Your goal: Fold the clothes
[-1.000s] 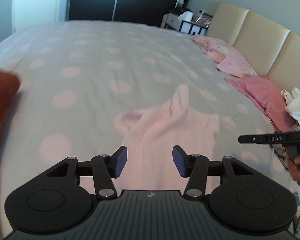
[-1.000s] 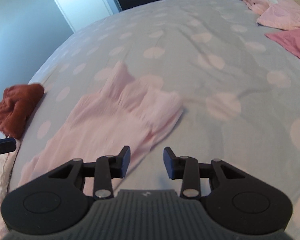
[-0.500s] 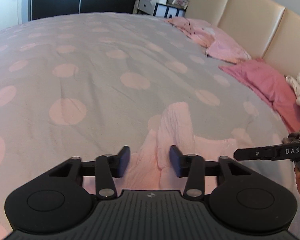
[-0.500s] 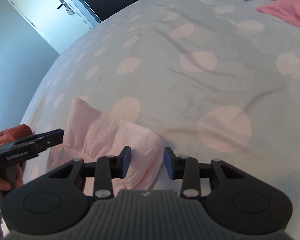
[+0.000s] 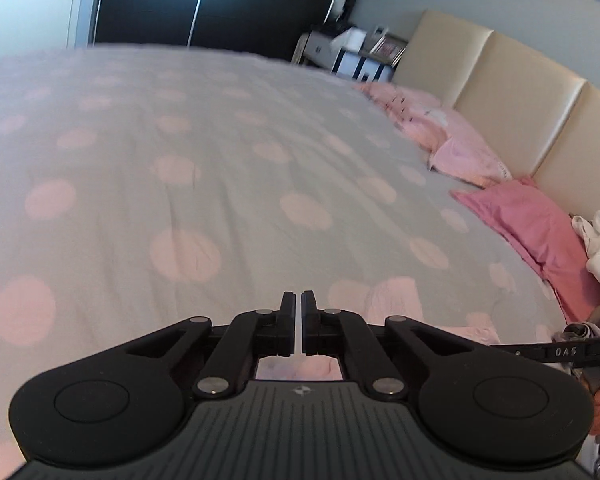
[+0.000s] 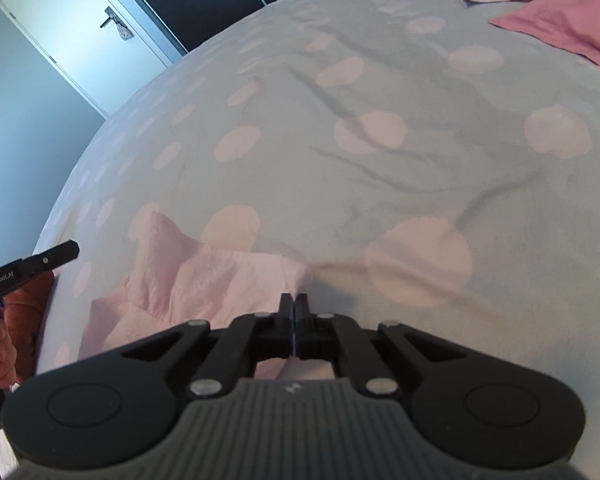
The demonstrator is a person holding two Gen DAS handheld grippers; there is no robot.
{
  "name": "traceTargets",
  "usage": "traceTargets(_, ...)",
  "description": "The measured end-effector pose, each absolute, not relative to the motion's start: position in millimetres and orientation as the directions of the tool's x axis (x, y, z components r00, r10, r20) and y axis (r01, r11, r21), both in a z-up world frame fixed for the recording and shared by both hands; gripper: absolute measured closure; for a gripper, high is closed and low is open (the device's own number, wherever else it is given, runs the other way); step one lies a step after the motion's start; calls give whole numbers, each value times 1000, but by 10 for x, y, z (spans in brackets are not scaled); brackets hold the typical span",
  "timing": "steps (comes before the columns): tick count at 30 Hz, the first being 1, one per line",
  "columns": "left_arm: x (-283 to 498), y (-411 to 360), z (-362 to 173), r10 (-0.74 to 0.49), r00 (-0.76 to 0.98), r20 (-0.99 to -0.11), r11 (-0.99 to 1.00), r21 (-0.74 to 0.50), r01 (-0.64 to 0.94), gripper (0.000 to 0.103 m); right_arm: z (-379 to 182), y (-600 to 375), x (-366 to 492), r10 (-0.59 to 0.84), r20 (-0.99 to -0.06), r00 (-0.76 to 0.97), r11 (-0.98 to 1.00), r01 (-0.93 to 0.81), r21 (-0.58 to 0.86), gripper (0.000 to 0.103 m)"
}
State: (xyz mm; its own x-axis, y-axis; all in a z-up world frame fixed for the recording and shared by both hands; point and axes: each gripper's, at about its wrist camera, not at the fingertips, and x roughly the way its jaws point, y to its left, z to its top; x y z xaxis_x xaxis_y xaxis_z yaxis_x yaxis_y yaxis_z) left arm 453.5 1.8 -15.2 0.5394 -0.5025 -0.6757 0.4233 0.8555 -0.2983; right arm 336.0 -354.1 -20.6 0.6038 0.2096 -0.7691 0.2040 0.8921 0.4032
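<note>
The left tool (image 5: 298,322) pointed down at the near edge of the bed (image 5: 220,184), its jaws closing with only a thin slit between them; the pale pink garment (image 5: 392,300) lay just right of its tips and ran under the tool body, but whether cloth sat inside that slit could not be told. Further right, along the headboard (image 5: 516,92), lay a pile of pink clothes (image 5: 460,148) and a darker pink piece (image 5: 536,232), well apart from the tool. In the right wrist view the right tool (image 6: 295,322) was clenched at the garment's (image 6: 220,280) right corner, the fabric bunched to a point just ahead of its tips, so it seemed to be pinching that corner, perhaps with some bedcover too, since creases in the spotted cover ran toward the same spot. The likely trouble: if the left tool had missed the cloth, lifting would raise one corner only and the garment would twist instead of folding flat; if the right tool had caught the cover, the pull would drag the bedding along.
</note>
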Motion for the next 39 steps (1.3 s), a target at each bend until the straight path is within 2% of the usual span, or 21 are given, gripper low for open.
traceTargets(1,4527,-27,-195,-512,525,-680,848,-305,432,79,-226,-3512,3363,180,-796,577,907,216,361,102)
traceTargets(2,4508,-77,-236,-524,513,-680,840,-314,441,60,-246,-3499,3348,150,-815,560,916,232,328,102)
traceTargets(3,4471,-133,-273,-534,504,-679,832,-317,455,55,-265,-3498,3323,122,-829,546,920,250,300,102)
traceTargets(7,4307,-408,-375,-568,486,-665,791,-277,546,54,-298,-3560,3196,106,-851,513,927,260,272,102)
traceTargets(8,4299,-472,-410,-563,480,-673,788,-263,557,57,-307,-3589,3169,114,-851,512,921,267,284,102)
traceTargets(9,4304,-526,-451,-552,475,-685,791,-250,558,74,-323,-3620,3154,128,-849,513,912,276,304,102)
traceTargets(11,4318,-566,-514,-537,483,-691,803,-242,545,101,-362,-3667,3136,152,-845,513,895,291,337,102)
traceTargets(16,4150,-407,-362,-580,542,-608,784,-234,576,102,-353,-3671,3106,163,-840,518,894,282,348,102)
traceTargets(22,3804,-140,-55,-621,536,-572,738,-197,645,102,-295,-3687,3026,162,-835,526,903,262,340,102)
traceTargets(25,3663,-94,-35,-604,499,-622,738,-198,645,102,-219,-3664,2946,184,-827,531,907,233,351,102)
traceTargets(30,3491,108,-26,-580,431,-691,730,-206,652,102,-72,-3464,2777,285,-825,487,923,92,373,102)
traceTargets(34,3371,361,2,-587,345,-732,684,-220,696,102,-110,-3224,2615,411,-833,370,904,-48,424,102)
traceTargets(39,3251,638,-269,-511,199,-836,680,-252,688,102,-270,-2881,2414,520,-835,181,850,-207,484,102)
